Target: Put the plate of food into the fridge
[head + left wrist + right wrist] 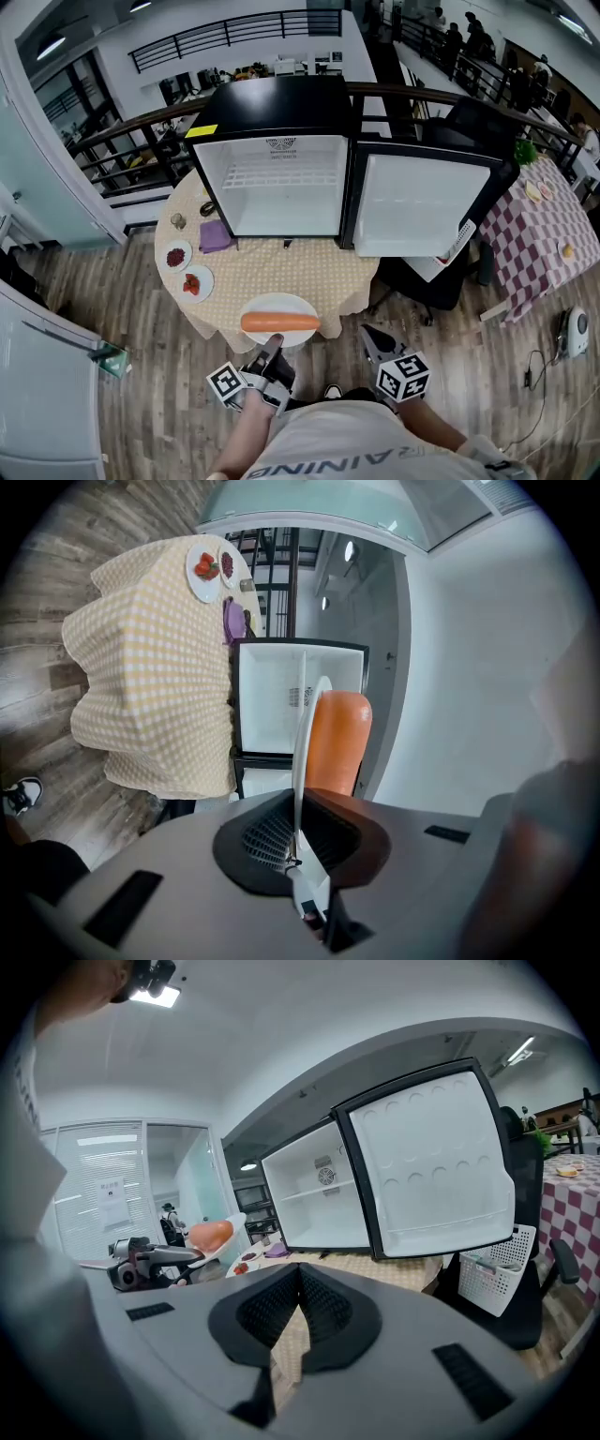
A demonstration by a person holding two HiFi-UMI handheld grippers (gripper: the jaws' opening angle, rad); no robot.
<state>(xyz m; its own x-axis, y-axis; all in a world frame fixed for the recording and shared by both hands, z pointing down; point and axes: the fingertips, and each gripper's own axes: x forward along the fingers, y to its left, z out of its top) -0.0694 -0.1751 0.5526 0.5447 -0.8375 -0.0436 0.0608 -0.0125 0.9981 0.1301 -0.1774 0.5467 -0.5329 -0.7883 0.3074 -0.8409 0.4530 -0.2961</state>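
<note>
A white plate [279, 309] bearing one long orange piece of food [280, 322] is over the near edge of the round table [281, 272]. My left gripper [273, 343] is shut on the plate's near rim. In the left gripper view the plate [302, 742] runs edge-on out of the jaws, with the orange food [337, 738] beside it. The right gripper view shows the plate [225, 1234] raised a little above the cloth. The black mini fridge [281, 98] stands open at the table's far side, its door [417, 202] swung right. My right gripper [368, 331] is shut and empty.
On the yellow checked cloth at the left lie a plate of strawberries [197, 282], a plate of dark bits [176, 255] and a purple item [216, 236]. A black chair [441, 277] sits below the fridge door. A checked table [530, 230] stands at right.
</note>
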